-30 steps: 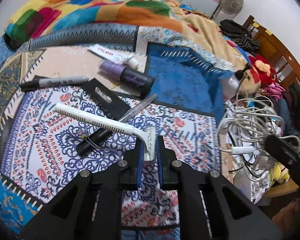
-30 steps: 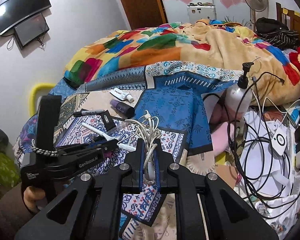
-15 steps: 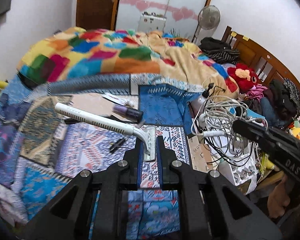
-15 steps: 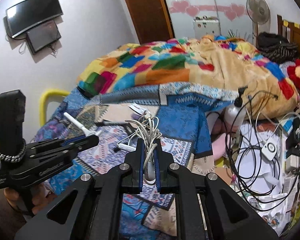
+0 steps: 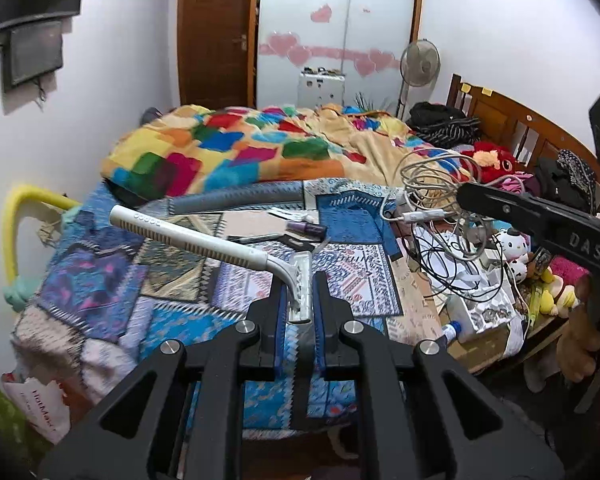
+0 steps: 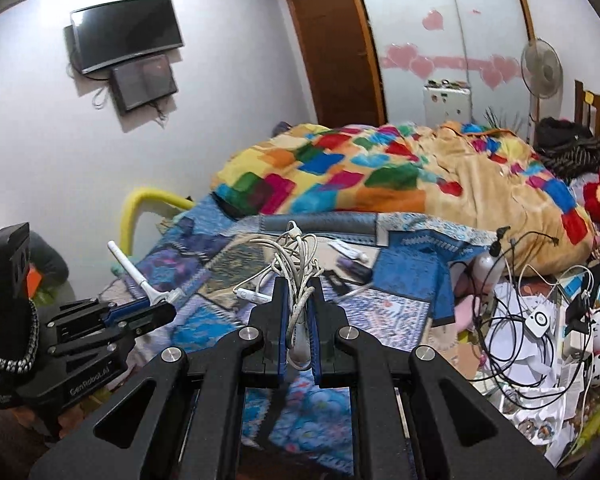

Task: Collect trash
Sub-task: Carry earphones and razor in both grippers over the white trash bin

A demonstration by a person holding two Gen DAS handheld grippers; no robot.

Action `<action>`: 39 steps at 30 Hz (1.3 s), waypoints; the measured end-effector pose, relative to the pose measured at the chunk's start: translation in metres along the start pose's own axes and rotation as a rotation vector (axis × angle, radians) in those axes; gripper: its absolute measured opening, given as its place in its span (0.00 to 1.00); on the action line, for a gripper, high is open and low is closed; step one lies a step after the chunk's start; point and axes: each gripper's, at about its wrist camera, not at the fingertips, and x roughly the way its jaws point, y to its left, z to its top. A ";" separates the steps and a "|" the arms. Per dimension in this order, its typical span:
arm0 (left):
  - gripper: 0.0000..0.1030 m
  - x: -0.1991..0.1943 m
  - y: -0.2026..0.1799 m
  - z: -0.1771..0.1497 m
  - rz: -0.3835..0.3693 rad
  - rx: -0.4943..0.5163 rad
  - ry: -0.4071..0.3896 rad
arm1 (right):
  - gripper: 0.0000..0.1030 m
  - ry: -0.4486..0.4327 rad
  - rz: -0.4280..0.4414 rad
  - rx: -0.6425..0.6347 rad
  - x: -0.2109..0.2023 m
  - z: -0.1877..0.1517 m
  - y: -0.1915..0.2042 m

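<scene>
White plastic, the razor (image 5: 204,241) we hold has its head pinched between the nearly closed jaws of our left gripper (image 5: 299,312), its ribbed handle slanting up and to the left, clear above the bed (image 5: 100,280). In the right wrist view the same razor (image 6: 140,276) pokes up out of that gripper (image 6: 148,312), off to the left of the bed.

Our right gripper (image 6: 299,332) is clamped just as tightly on a bundle of whitish cable (image 6: 292,264), whose loops rise over the fingertips with a small white plug (image 6: 252,295) dangling to the left. From the left wrist view this bundle (image 5: 432,196) hangs at the tip of the right gripper (image 5: 464,196), beyond the right edge of the bed.

Below us, the bed is covered in patterned blue cloths (image 5: 348,268). A purple and black tube (image 5: 306,227), a white tube (image 6: 346,249) and some dark flat bits lie on it, near its middle. A bright patchwork blanket (image 6: 380,176) is heaped at the far end of the bed.

Right of the bed, a heap of papers (image 6: 532,364), black wires (image 6: 500,304) and a pump bottle (image 6: 488,264) crowd together, with soft toys (image 5: 516,256) just beyond. A yellow tube (image 6: 148,200) arches at the left side of the bed, and two screens (image 6: 128,56) hang on the wall above it.
</scene>
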 end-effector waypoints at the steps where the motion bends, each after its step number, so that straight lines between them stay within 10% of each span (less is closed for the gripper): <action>1: 0.11 -0.011 0.003 -0.004 0.011 0.000 -0.009 | 0.08 -0.003 0.007 -0.006 -0.004 -0.001 0.008; 22: 0.11 -0.162 0.130 -0.136 0.194 -0.184 -0.033 | 0.08 0.081 0.170 -0.183 -0.011 -0.065 0.173; 39: 0.11 -0.140 0.227 -0.259 0.264 -0.398 0.153 | 0.08 0.339 0.273 -0.362 0.081 -0.152 0.288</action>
